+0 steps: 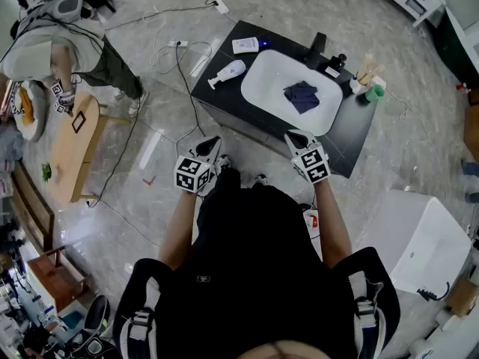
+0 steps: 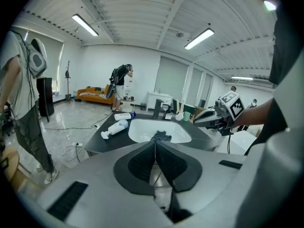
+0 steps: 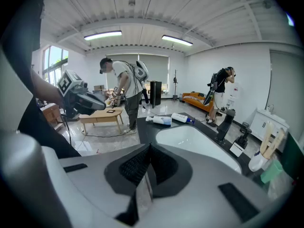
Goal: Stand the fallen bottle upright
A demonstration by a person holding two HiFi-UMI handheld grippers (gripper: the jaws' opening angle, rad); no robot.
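1. Polished grey stone floor (image 1: 157, 21) spreads across the room, with loose cables trailing over it. A low wooden table (image 1: 75, 144) stands off to your left, and another person (image 1: 67, 43) stands beside it.
2. Ahead of you is a black counter (image 1: 217, 96) with a white oval sink (image 1: 262, 88) set into it. A black faucet (image 1: 317, 49) rises at its far edge.
3. A crumpled dark cloth (image 1: 301, 96) lies in the basin.
4. The fallen bottle (image 1: 227, 73) is white and lies on its side on the counter, just left of the sink, well apart from both of your tools. From the left gripper view its nozzle end faces you.
5. A second white container (image 1: 245, 45) with a blue cap lies near it, further back on the counter.
6. At the right end of the counter a white cup (image 1: 365, 77) holds pale sticks. A green cup (image 1: 376, 91) sits just beside it.
7. Your left gripper (image 1: 209, 144) hovers short of the counter's near edge with its jaws pressed together and nothing between them.
8. Your right gripper (image 1: 297, 139) is over the near edge by the sink, with its jaws likewise closed and empty.
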